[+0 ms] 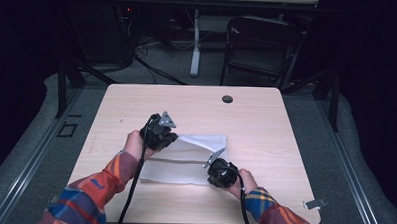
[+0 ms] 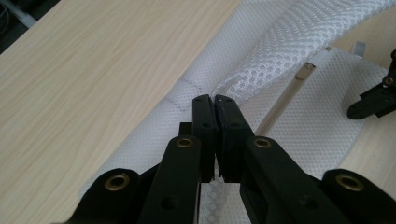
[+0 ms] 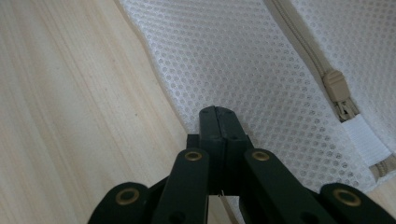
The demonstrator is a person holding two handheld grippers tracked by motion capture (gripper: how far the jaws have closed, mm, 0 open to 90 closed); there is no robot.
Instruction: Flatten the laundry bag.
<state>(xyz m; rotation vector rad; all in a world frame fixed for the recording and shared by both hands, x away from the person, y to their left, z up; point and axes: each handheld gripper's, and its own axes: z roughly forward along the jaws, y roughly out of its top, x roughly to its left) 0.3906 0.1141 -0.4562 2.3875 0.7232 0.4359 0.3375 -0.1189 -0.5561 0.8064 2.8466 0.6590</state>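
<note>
The white mesh zip bag (image 1: 185, 161) is soft, light and floppy. Left gripper (image 2: 215, 100) pinches its far left edge; right gripper (image 3: 218, 112) pinches its near right edge. Edges are good to hold.

- High view looks forward and down from above the near table (image 1: 137, 97) edge.
- Both gripper views sit close, sharing its central white mesh bag (image 1: 185, 161).

From my console, the mesh bag (image 3: 261, 60) runs off the right gripper view's top edge; its zipper (image 3: 303, 44) is cut off there too. Under the left gripper (image 1: 161, 135), the bag's corner is hidden.
</note>
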